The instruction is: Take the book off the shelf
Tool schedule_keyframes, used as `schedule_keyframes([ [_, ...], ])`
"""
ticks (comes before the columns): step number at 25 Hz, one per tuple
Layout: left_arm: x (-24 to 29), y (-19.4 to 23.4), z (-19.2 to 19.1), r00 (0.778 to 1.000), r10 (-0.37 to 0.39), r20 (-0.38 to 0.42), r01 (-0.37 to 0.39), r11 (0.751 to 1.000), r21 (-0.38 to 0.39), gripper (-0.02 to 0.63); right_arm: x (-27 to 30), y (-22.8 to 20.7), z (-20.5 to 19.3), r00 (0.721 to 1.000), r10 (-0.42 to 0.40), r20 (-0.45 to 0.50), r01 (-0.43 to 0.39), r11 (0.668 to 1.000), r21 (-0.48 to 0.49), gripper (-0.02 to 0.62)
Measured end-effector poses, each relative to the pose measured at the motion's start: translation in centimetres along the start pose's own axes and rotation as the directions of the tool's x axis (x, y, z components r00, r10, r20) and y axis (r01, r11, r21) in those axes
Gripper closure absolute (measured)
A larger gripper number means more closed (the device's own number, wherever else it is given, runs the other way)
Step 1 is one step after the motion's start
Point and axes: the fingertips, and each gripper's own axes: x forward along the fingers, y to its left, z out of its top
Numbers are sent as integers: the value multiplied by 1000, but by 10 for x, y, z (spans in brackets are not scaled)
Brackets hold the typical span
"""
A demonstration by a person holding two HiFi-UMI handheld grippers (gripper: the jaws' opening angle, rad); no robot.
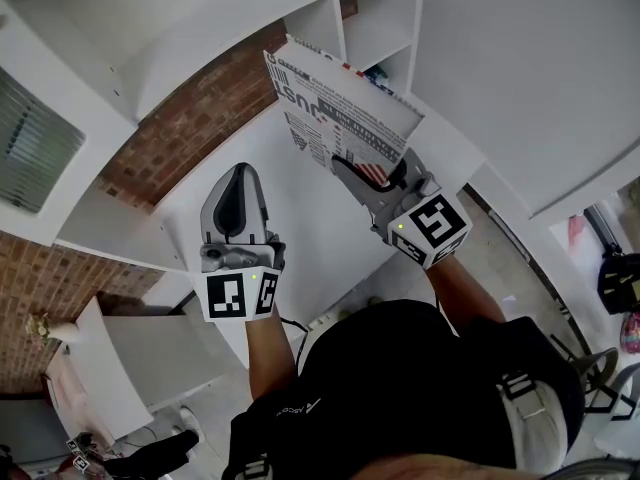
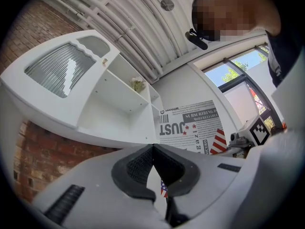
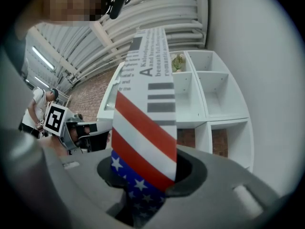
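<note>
Right tongs (image 3: 147, 175) hold a book (image 3: 145, 118) in front of a white shelf unit (image 3: 214, 89).
The right tongs are clenched on the book's flag-printed lower end, and the book rises upright from them, in the air. The left tongs (image 2: 152, 149) are pressed together on nothing, off to the book's side.

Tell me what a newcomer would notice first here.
The flat book with newsprint lettering and a stars-and-stripes corner stands out first, clamped by that corner in the jaws of the right gripper at the head view's centre. Beyond it, the white cubby shelf unit contrasts with the red brick wall at the left. The left gripper sits alongside, jaws together and empty.
</note>
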Motion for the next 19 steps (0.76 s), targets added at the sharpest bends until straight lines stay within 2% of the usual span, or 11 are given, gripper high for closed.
schedule_keyframes([
  [19, 3, -1, -9, 999, -29, -14, 29, 1000, 5, 609, 1, -1, -3, 1000, -13, 14, 12, 1000, 12, 437],
])
